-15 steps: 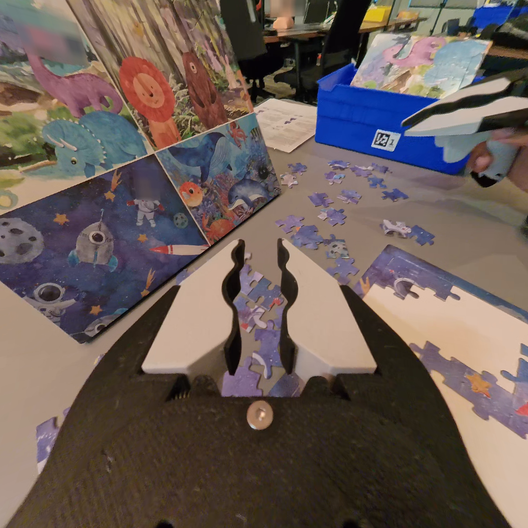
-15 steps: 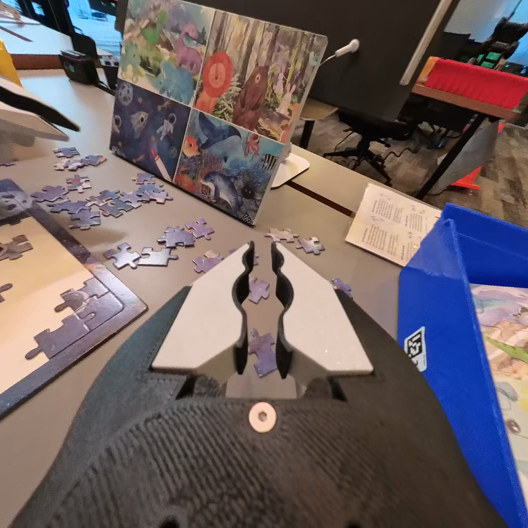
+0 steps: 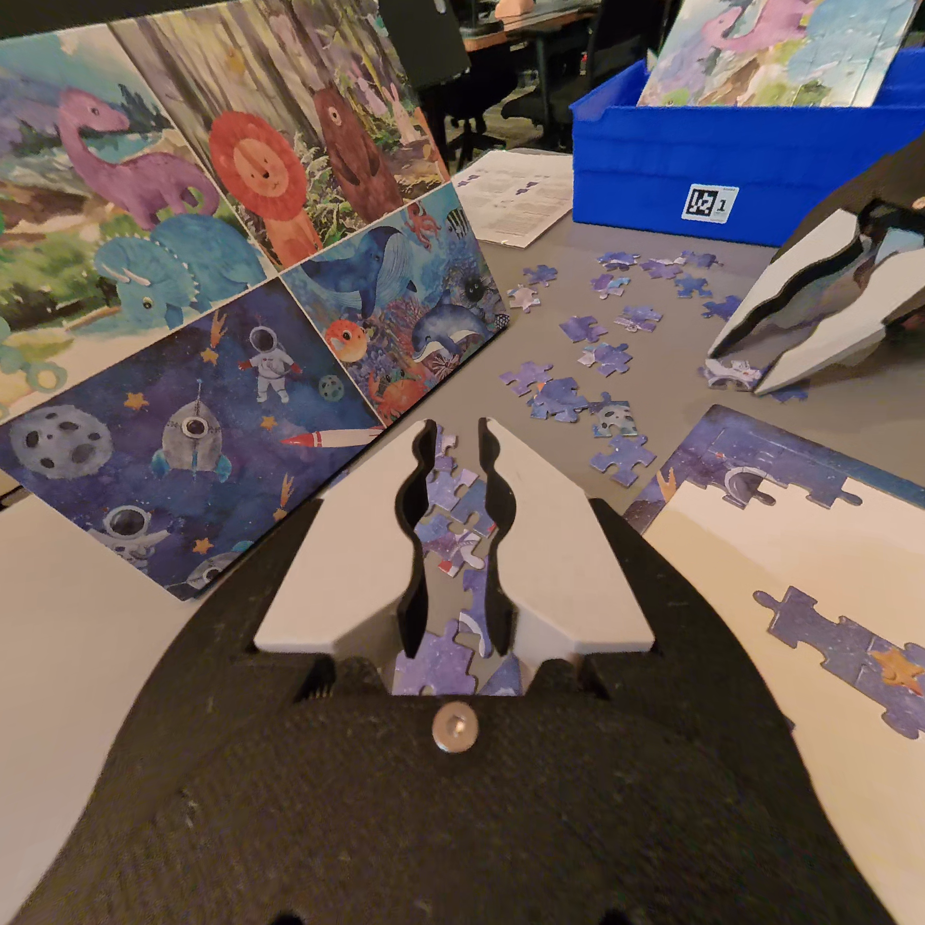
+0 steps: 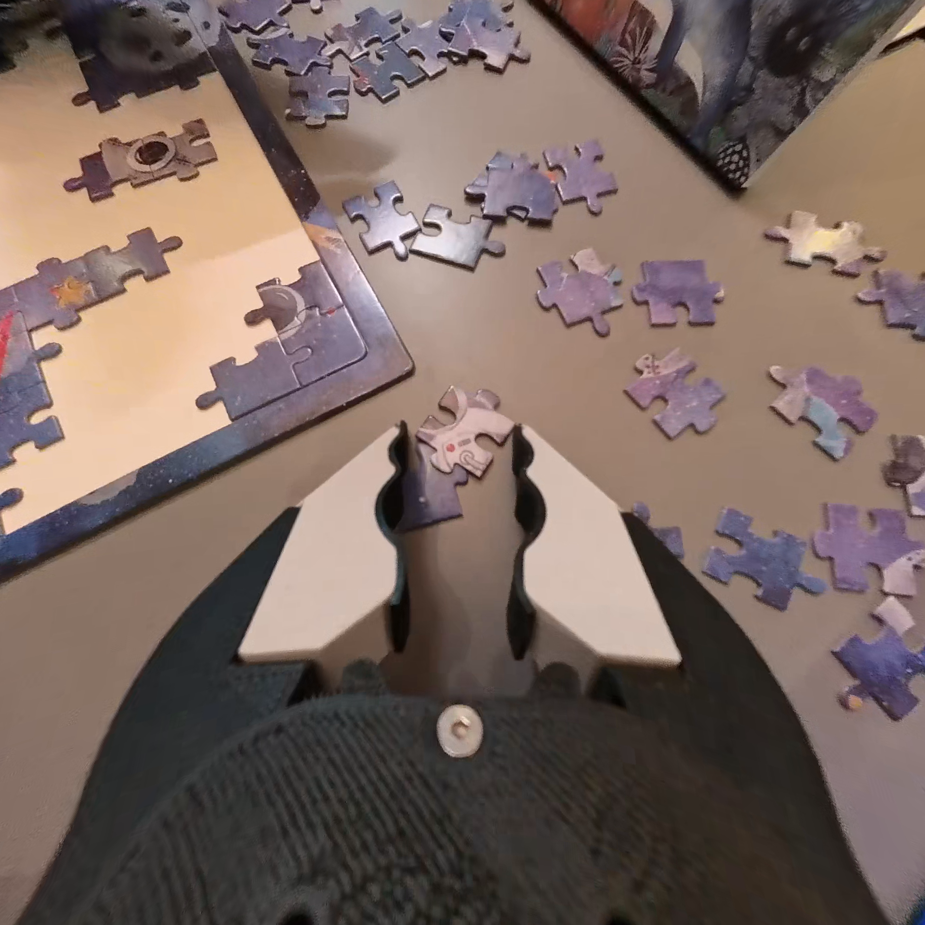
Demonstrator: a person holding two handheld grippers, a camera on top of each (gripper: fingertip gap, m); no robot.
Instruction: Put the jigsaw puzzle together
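L gripper (image 3: 455, 425) fingers sitting slightly apart, gripping nothing, hovering over loose purple puzzle pcs (image 3: 453, 505) on desk (image 3: 650, 400) | R gripper (image 4: 458, 428) fingers spreading open around white astronaut pc (image 4: 463, 435), right tip touching its edge, left tip clear, pc lying flat | puzzle tray (image 4: 320, 400) just left of R fingers | picture board (image 3: 200, 300) ahead-left of L fingers | blue bin (image 3: 650, 165) far ahead-right.
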